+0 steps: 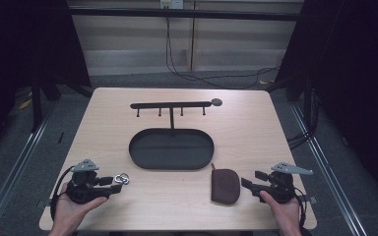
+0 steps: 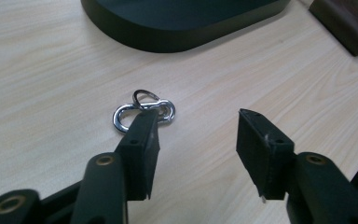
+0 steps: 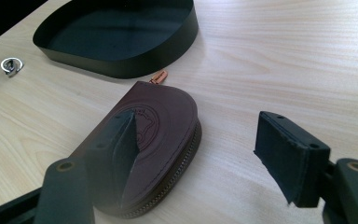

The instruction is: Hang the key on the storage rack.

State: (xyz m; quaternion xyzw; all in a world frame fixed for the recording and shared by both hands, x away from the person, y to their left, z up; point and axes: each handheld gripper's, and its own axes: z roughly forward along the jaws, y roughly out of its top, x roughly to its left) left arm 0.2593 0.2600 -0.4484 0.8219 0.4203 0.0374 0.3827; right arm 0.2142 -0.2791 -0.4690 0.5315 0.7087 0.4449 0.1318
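Shiny silver clip [image 2: 142, 112], dark brown pouch [image 3: 161, 140], black tray [image 1: 171, 163], pale wood-grain table [image 1: 256, 128].

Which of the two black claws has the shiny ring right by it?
The left gripper, at the table's left. The shiny key ring lies at its tips, jaws open around nothing. The right gripper points at the brown pouch instead.

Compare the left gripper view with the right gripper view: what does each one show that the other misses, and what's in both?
Left gripper view alone: the left tongs, open, one jaw tip overlapping the silver metal clip with its small ring.

Right gripper view alone: the right tongs, open, one jaw lying in front of the brown leather zip pouch, plus the pouch's embossed round emblem and small copper-coloured zip pull.

Both: the light wooden table, the black oval metal tray, the clip and part of the pouch.
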